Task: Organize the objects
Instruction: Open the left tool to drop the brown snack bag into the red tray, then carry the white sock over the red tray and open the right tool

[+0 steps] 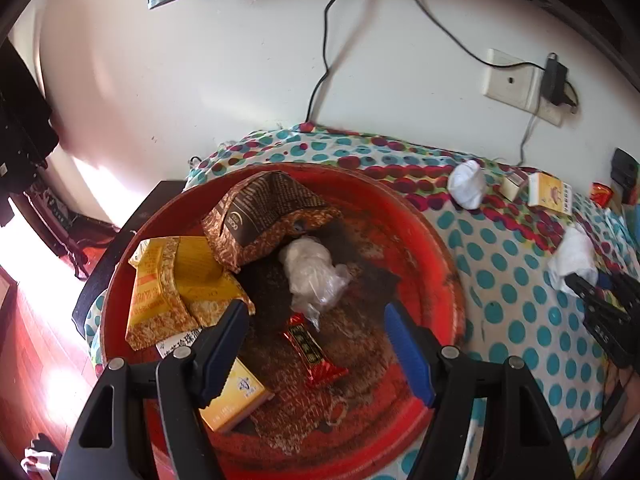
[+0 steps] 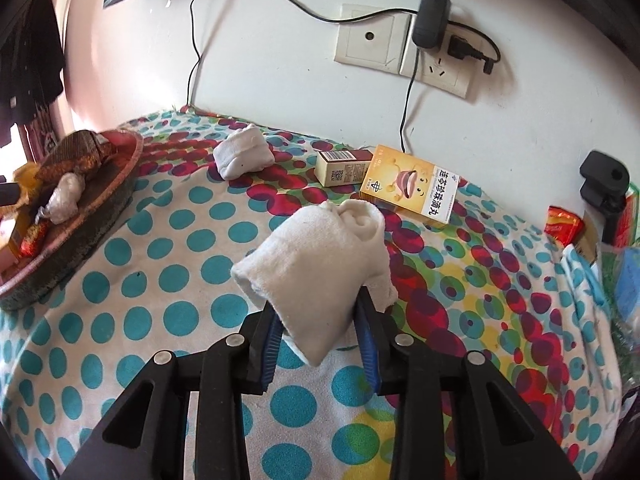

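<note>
One rolled white sock (image 2: pixel 320 248), pinched in the right tool (image 2: pixel 320 320), must travel to the red tray (image 2: pixel 120 184) at frame left, where the left tool (image 1: pixel 316 320) hangs spread.

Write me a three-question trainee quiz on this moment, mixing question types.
1. True or false: the left claw is shut on a box.
2. What does the right claw hold?
A. a white rolled sock
B. a yellow box
C. a red wrapper
3. Fill in: the brown packet lies inside the red ____.

Key:
1. False: it is open above the red tray, holding nothing.
2. A: the white rolled sock sits between its fingers.
3. tray
</note>
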